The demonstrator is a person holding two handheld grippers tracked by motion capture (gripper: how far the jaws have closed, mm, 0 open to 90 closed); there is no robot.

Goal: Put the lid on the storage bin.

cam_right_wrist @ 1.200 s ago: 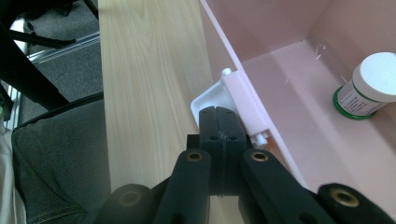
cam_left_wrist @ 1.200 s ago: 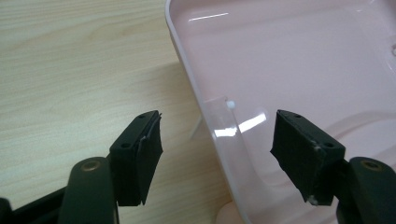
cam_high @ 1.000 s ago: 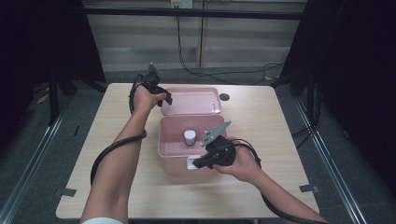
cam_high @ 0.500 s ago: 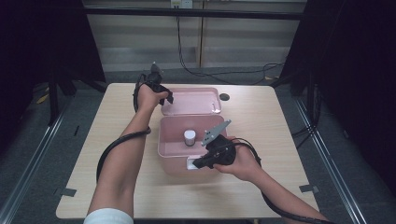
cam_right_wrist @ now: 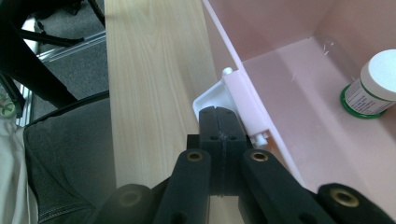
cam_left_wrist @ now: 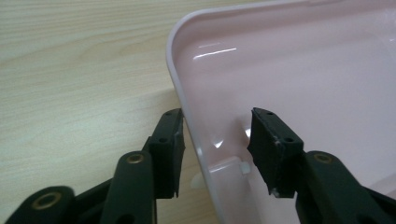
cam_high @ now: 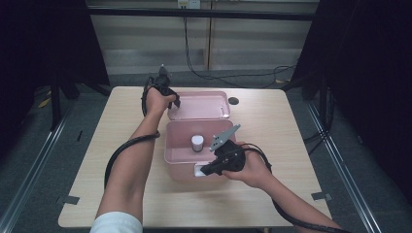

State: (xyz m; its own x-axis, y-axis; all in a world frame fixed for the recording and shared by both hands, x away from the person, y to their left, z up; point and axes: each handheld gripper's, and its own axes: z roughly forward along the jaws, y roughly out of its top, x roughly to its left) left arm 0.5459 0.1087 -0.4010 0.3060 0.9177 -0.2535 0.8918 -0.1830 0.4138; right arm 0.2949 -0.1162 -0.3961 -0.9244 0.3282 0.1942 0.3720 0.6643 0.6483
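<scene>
A pink plastic box [cam_high: 174,145] stands open in the middle of the table, with a small white-capped bottle [cam_high: 197,142] upright inside it. Its pink lid [cam_high: 199,104] lies flat just behind it. My left gripper [cam_high: 174,103] is at the lid's left end. In the left gripper view its jaws straddle the lid's rim [cam_left_wrist: 177,93] and have just been closing, with a gap still showing at the inner pad [cam_left_wrist: 264,140]. My right gripper [cam_right_wrist: 218,116] is shut, its tip against the white latch [cam_right_wrist: 236,95] on the box's front wall, beside the bottle [cam_right_wrist: 373,84].
The light wooden table [cam_high: 291,126] has bare room left and right of the box. A small dark hole [cam_high: 233,101] sits in the tabletop right of the lid. Black cables trail from both grippers along the forearms.
The left hand has edged slightly toward the lid's left end. The right hand, the box and the bottle have stayed put.
</scene>
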